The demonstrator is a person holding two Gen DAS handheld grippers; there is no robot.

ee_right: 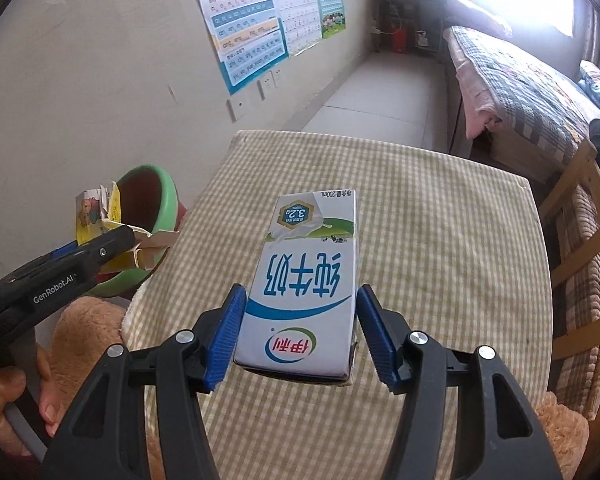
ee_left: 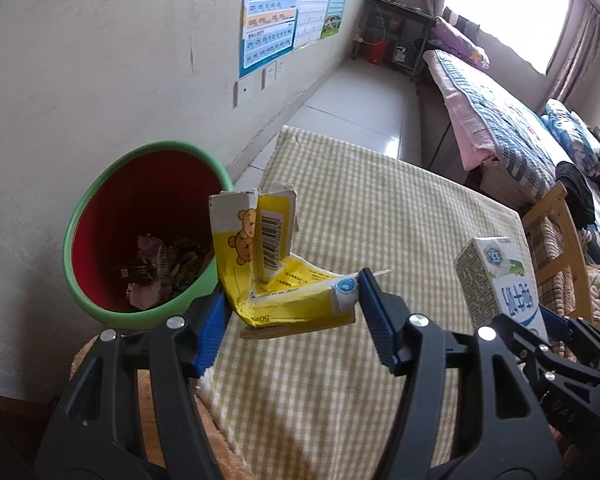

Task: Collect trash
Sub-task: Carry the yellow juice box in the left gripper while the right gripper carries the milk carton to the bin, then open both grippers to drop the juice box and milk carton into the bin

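The left hand-held gripper [ee_left: 290, 316] is clamped on a crumpled yellow carton [ee_left: 276, 276] printed with bears, held clear of the checked-cloth worktop [ee_left: 380, 208] and just beside the green-rimmed red bin [ee_left: 100, 208], which stands against the wall off the worktop's left edge and already contains wrappers. The right hand-held gripper [ee_right: 298, 336] grips a white and blue milk carton [ee_right: 304, 280] by its two long sides, lifted above the middle of the worktop [ee_right: 440, 240]. A person's hand [ee_right: 16, 396] shows at the lower left of the right wrist view.
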